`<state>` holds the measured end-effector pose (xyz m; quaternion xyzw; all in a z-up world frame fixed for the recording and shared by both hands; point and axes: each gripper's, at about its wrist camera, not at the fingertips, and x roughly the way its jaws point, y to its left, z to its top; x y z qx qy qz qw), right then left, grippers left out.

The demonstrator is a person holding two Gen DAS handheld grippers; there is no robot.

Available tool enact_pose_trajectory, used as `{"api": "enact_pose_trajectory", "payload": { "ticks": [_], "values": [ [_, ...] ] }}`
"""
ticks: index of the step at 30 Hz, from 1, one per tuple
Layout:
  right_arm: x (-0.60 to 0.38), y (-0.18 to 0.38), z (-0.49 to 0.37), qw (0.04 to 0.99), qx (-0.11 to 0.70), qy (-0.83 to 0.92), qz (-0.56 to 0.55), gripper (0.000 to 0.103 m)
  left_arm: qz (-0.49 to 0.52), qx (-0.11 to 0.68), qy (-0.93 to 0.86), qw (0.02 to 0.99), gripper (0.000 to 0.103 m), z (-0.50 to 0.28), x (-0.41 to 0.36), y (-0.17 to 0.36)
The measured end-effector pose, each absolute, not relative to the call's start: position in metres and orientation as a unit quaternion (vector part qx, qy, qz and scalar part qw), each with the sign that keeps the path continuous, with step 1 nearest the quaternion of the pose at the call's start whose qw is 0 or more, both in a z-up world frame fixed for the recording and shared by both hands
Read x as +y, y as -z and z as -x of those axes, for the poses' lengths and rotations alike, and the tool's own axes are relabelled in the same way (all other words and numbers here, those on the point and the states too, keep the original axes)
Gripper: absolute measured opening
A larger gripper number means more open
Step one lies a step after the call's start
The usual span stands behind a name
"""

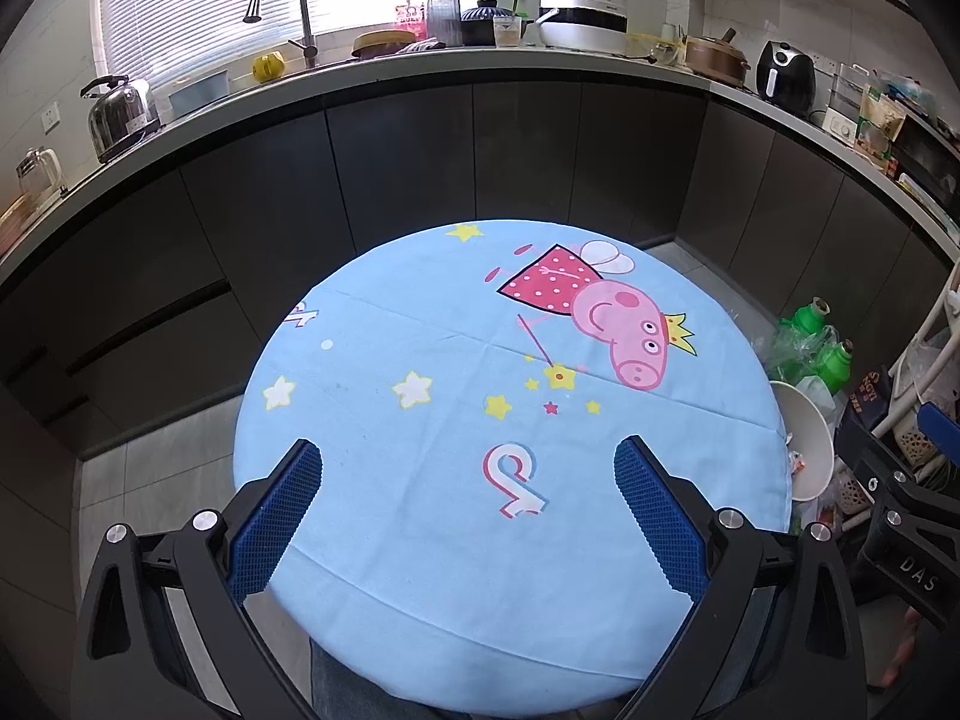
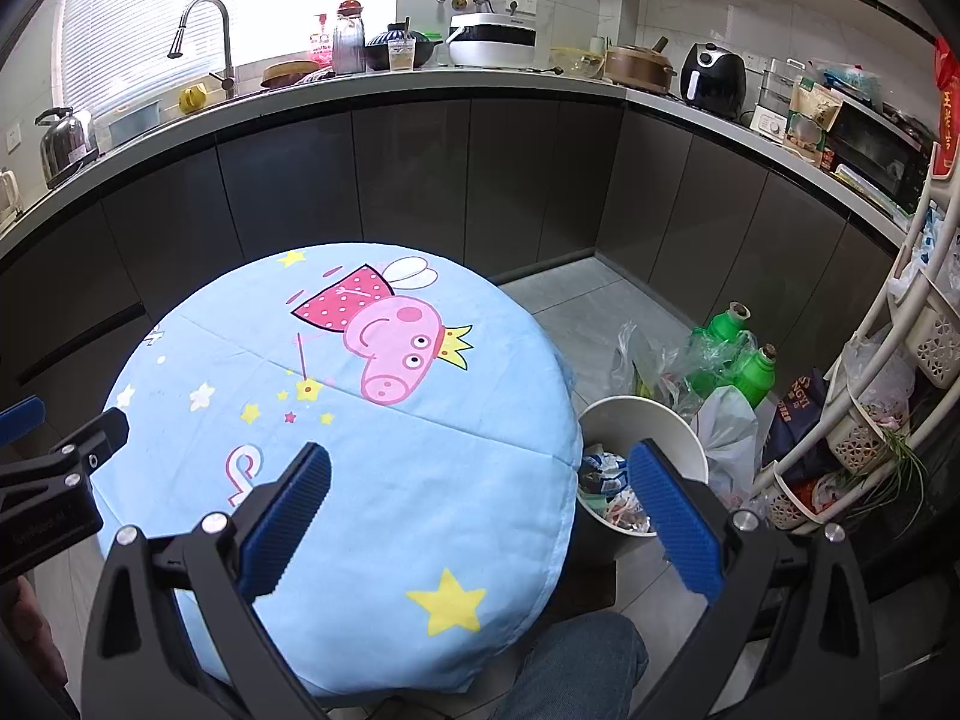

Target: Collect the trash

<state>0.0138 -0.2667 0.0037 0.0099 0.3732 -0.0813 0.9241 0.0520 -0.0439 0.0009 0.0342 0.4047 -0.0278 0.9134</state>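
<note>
A round table under a light blue cartoon cloth point(image 1: 420, 468) point(image 2: 384, 480) fills both views; no loose trash shows on it. My left gripper point(image 1: 468, 450) hangs open over the near half of the cloth, nothing between its blue pads point(image 1: 282, 516). My right gripper point(image 2: 480, 456) is open too, straddling the table's right edge, its right pad point(image 2: 672, 522) over a white bin point(image 2: 678, 420) point(image 1: 810, 438) on the floor. Crumpled wrappers and paper point(image 2: 612, 492) lie inside the bin.
Two green bottles point(image 2: 726, 348) and plastic bags point(image 2: 726, 426) crowd the floor behind the bin. A white basket rack point(image 2: 888, 372) stands at the right. Dark cabinets and a cluttered counter point(image 1: 480, 60) curve around the back. A jeans-clad knee point(image 2: 576, 660) shows below the table.
</note>
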Motion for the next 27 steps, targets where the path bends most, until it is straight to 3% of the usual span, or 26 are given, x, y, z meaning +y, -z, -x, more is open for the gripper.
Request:
{"api": "enact_pose_trajectory", "payload": {
  "ticks": [27],
  "values": [
    [-0.2664,-0.0039,-0.0137,0.924,0.373,0.082,-0.010,0.099,-0.031,0.407,0.031,0.912,0.094,-0.0549,-0.0424,-0.0002]
  ]
}}
